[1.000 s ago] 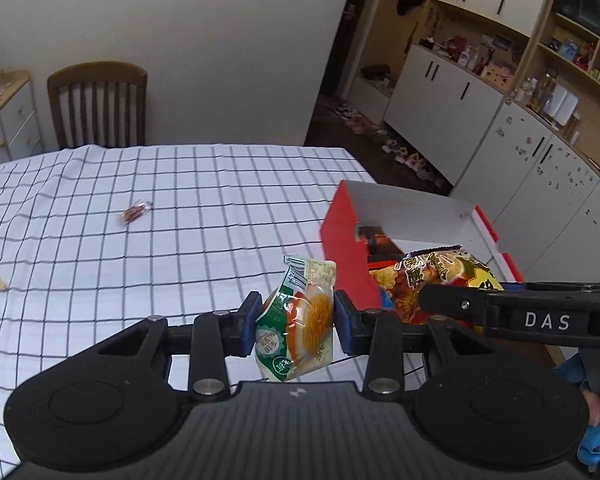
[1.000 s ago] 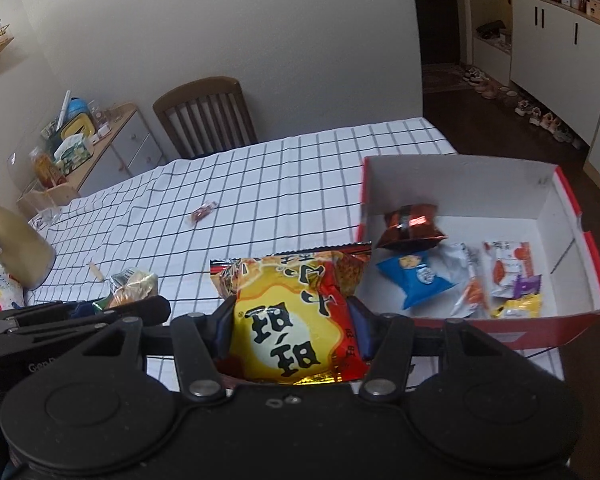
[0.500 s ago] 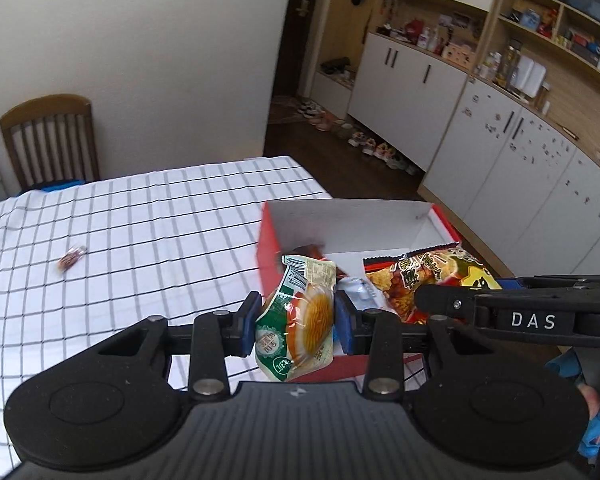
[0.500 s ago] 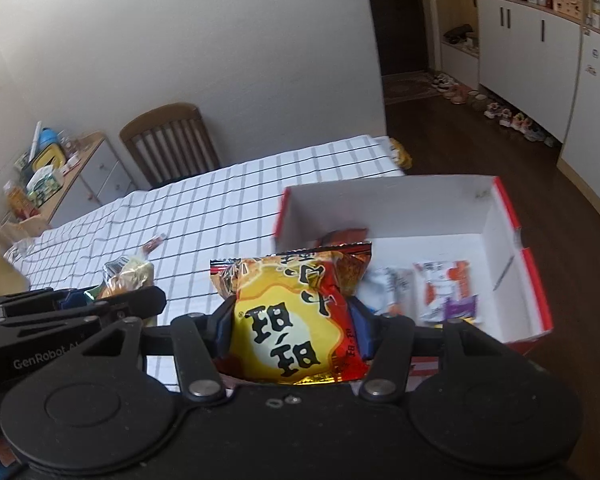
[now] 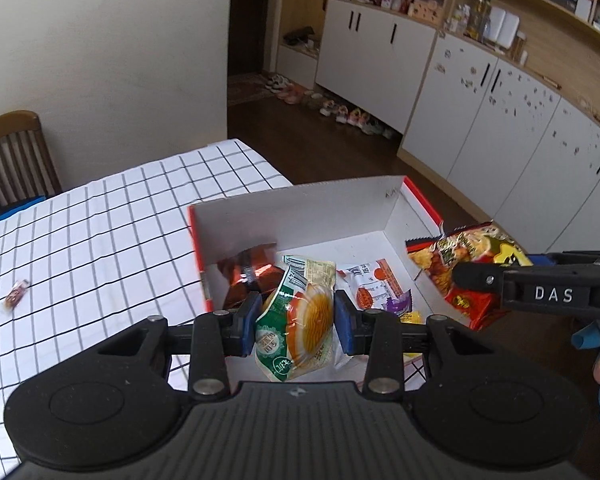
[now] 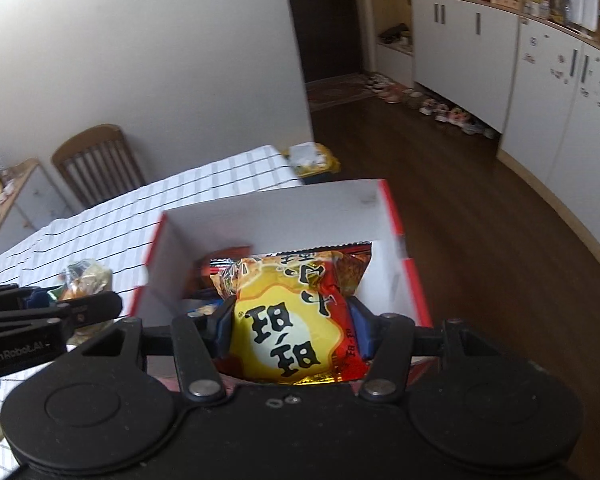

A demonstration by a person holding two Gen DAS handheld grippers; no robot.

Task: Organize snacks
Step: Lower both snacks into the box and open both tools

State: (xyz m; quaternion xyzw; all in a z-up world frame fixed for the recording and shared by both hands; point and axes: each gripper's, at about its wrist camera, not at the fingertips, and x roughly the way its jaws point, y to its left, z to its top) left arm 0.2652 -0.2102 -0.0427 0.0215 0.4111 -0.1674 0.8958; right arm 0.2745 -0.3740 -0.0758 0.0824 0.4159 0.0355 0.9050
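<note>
Red-edged and white inside, the cardboard box (image 5: 300,208) sits at the corner of the desk (image 5: 100,232), which wears a white cloth ruled in black squares. Both claws hang over it. The left claw (image 5: 295,317) is clenched on a green and white snack packet (image 5: 300,316) with an orange round printed on it, held above the box's near side. The right claw (image 6: 291,330) grips a yellow and red chip bag (image 6: 292,320) over the box's open top. Inside lie a shiny brown packet (image 5: 248,272) and a white and orange sachet (image 5: 374,284). One small wrapped candy (image 5: 16,294) rests apart on the cloth.
</note>
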